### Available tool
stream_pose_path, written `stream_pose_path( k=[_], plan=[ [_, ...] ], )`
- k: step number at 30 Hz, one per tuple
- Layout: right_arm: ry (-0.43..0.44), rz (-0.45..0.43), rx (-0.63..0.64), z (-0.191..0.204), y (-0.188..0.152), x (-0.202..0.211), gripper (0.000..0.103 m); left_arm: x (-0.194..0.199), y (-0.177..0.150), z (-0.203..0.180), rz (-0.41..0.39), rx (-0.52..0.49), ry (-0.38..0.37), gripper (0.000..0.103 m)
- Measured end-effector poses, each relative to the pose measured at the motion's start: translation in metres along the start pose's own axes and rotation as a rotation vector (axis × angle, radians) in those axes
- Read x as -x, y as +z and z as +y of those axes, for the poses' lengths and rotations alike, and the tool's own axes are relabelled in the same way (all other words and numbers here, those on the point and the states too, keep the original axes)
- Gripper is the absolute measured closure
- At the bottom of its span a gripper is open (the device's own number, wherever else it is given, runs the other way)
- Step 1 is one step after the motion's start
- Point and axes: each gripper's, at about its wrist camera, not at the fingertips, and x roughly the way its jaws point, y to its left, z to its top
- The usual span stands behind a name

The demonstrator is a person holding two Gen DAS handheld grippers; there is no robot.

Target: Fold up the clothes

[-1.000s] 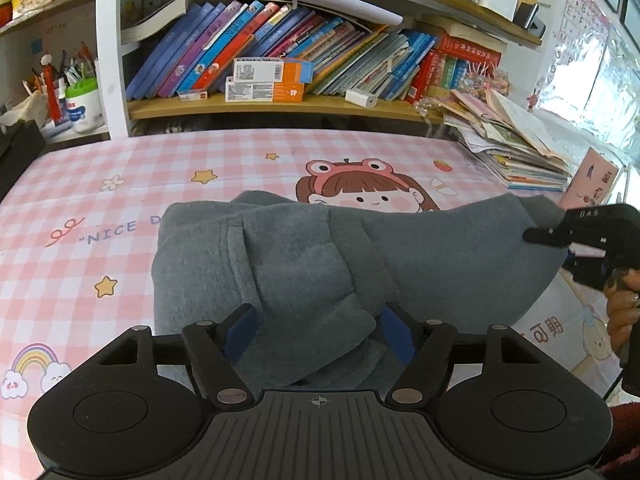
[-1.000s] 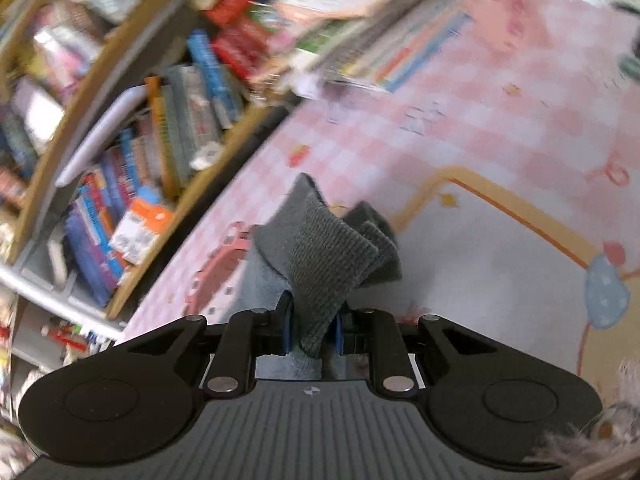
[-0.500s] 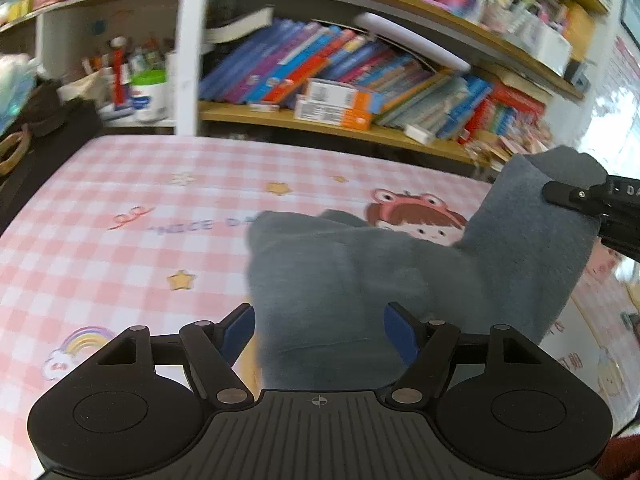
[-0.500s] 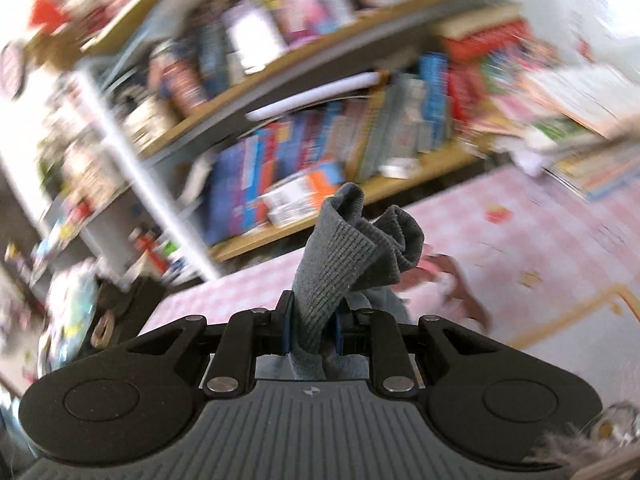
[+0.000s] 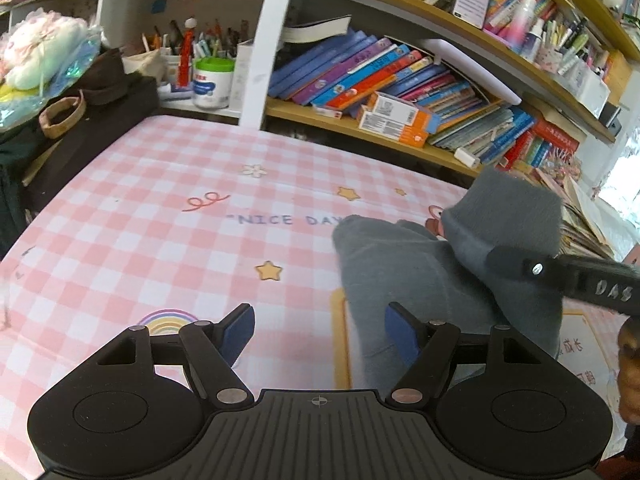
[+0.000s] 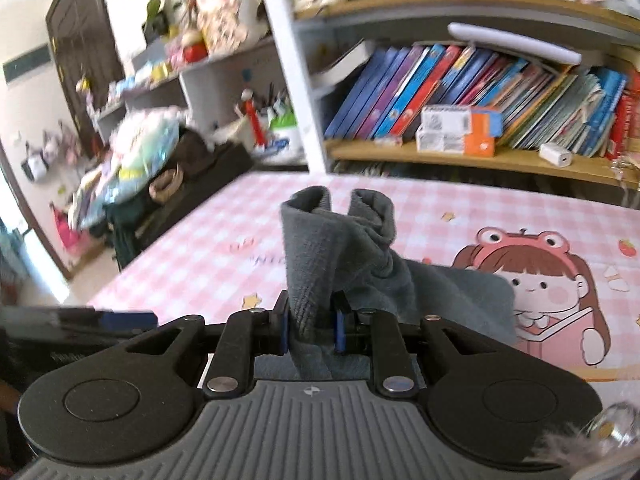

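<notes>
A grey garment (image 5: 404,264) lies bunched on the pink checked tablecloth (image 5: 160,216). My left gripper (image 5: 320,330) is open and empty, hovering just left of the garment's near edge. My right gripper (image 6: 311,328) is shut on a ribbed cuff of the grey garment (image 6: 316,248) and holds it lifted above the table; the rest trails down to the cloth (image 6: 460,296). In the left wrist view the right gripper (image 5: 560,276) comes in from the right with the lifted fold draped over it.
A bookshelf (image 5: 400,88) full of books runs along the table's far side. A dark bag with clutter (image 5: 80,120) sits at the far left. A stack of papers (image 5: 580,216) lies at the right. A cartoon girl print (image 6: 540,280) marks the tablecloth.
My right gripper has carried the cuff up and leftward over the garment, folding it across. My left gripper has swung left, off the garment, staying open.
</notes>
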Motion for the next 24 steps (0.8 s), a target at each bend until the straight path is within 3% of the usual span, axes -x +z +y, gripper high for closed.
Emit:
stream_pose_path(
  k=[1,6,11,17,20,24],
  plan=[
    [0.003,0.013,0.007,0.003,-0.001,-0.005,0.081,0.0,0.0,0.003,0.002,0.001,0.0,0.03],
    [0.046,0.089,-0.011,0.011,-0.009,-0.025,0.054,0.003,0.003,0.016,0.004,-0.001,-0.005,0.029],
    [0.164,0.165,-0.113,0.008,-0.011,-0.036,0.049,0.001,0.013,0.014,-0.038,0.004,-0.056,0.025],
    [0.296,0.068,-0.178,-0.003,-0.007,-0.005,0.048,-0.002,0.026,0.011,-0.092,0.01,-0.122,0.024],
    [0.277,0.007,-0.219,-0.017,-0.005,0.014,0.048,-0.01,0.031,-0.001,-0.096,-0.015,-0.169,0.022],
    [0.188,-0.066,-0.345,-0.049,-0.012,0.037,0.045,-0.021,0.035,-0.023,-0.077,-0.08,-0.222,0.021]
  ],
)
